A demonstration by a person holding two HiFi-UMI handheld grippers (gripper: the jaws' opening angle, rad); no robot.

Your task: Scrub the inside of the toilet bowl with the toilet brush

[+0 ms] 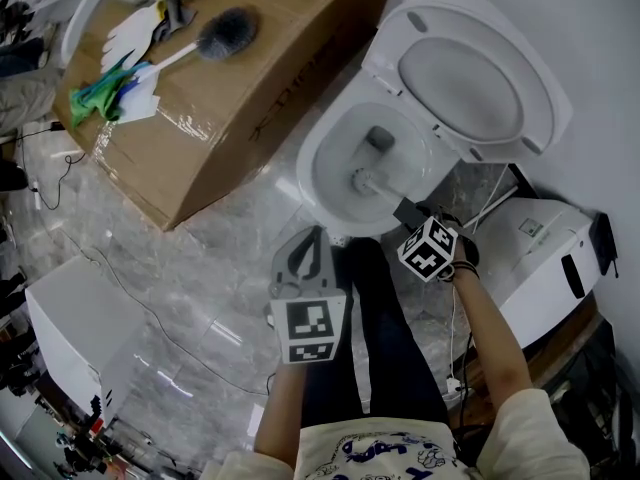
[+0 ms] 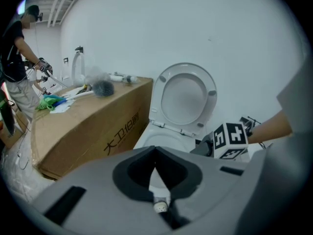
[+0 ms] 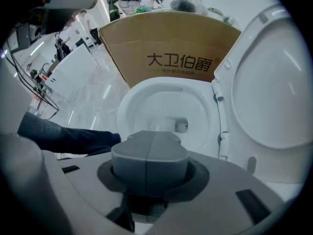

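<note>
Toilet brush looking light, stiff-handled, likely slippery; right gripper clamping handle end, head down in toilet bowl. Left gripper hanging closed, empty.

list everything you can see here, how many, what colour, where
toilet: 1, white, lid up against the wall
toilet brush: 1, white handle, head down in the bowl
cardboard box: 1, brown, left of the toilet
spare brush: 1, grey head, white handle, lying on the box
cloth: 1 heap, green, on the box beside the spare brush
white unit: 1, on the floor right of the toilet
white cabinet: 1, lower left of the head view
other person: 1, dark top, beyond the box
left gripper: grey, jaws shut, empty, over the floor before the toilet
right gripper: grey, jaws shut, brush handle runs to them, at the bowl's rim
</note>
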